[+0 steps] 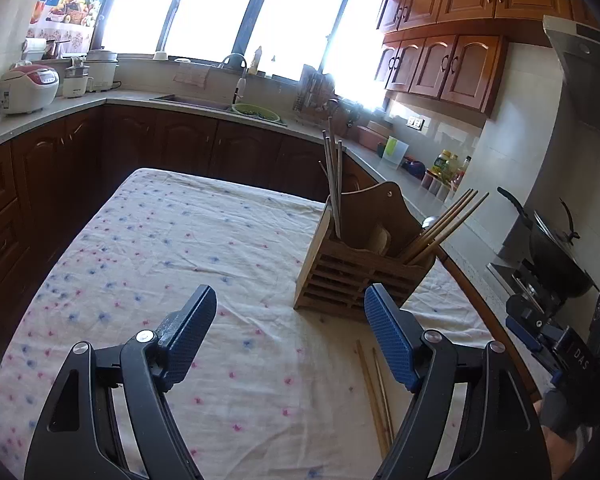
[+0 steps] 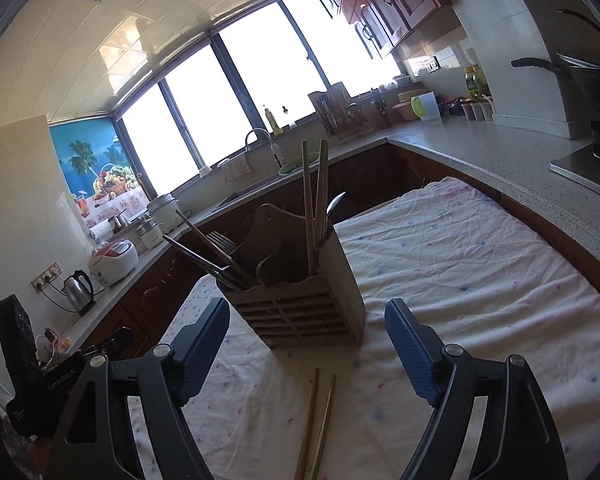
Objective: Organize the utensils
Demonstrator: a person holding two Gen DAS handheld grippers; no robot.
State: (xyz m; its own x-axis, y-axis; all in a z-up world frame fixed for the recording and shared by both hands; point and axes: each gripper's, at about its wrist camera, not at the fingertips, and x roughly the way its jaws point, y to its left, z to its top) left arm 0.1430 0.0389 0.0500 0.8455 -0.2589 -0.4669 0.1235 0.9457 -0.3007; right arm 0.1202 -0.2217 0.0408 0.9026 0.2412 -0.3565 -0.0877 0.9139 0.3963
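The left gripper (image 1: 290, 334) and right gripper (image 2: 306, 350) both hover with fingers spread, pinching nothing; the wooden utensil holder (image 1: 360, 256) stands toward the table's (image 1: 160, 240) right edge; two chopsticks (image 2: 316, 424) lie loose on the cloth just before it.

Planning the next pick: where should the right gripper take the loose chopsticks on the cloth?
Grip the chopsticks mid-shaft, from above, jaws across their length. They lie flat, side by side on the cloth, pointing at the holder; the right gripper is open.
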